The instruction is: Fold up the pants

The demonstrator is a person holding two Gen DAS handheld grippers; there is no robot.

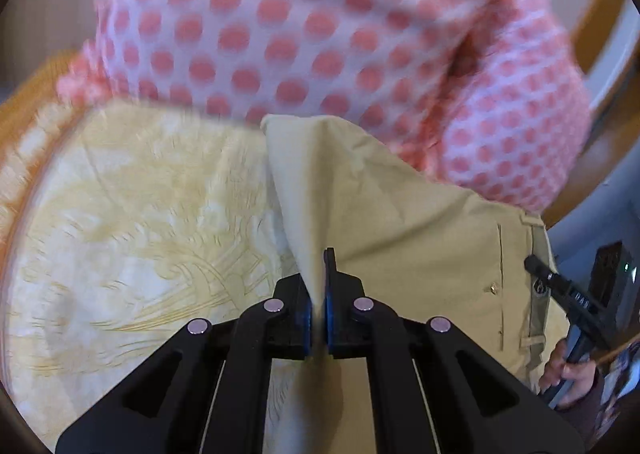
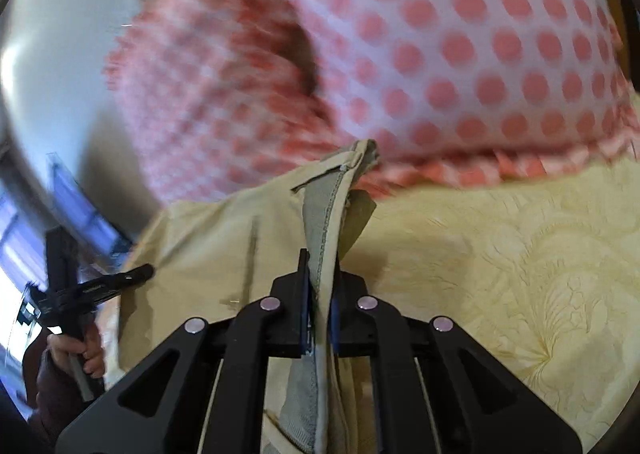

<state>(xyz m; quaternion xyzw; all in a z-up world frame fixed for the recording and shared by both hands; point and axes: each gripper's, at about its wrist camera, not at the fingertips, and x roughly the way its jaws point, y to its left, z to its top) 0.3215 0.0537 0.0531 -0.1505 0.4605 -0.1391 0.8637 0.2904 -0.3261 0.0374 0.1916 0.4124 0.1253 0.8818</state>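
Beige pants [image 1: 420, 222] hang stretched between both grippers above a bed. My left gripper [image 1: 318, 294] is shut on a fold of the pants' fabric; the cloth rises in a peak from its jaws. My right gripper [image 2: 320, 294] is shut on the pants' waistband edge [image 2: 324, 214], grey lining showing. The pants [image 2: 212, 238] spread to the left in the right wrist view. The right gripper also shows at the right edge of the left wrist view [image 1: 568, 290], and the left gripper at the left of the right wrist view [image 2: 100, 286].
A cream patterned bedspread [image 1: 132, 238] lies below, also in the right wrist view [image 2: 520, 262]. A pink-dotted white pillow [image 1: 304, 34] sits behind the pants, also in the right wrist view [image 2: 440, 46]. A wooden bed frame [image 1: 600, 6] shows at the upper right.
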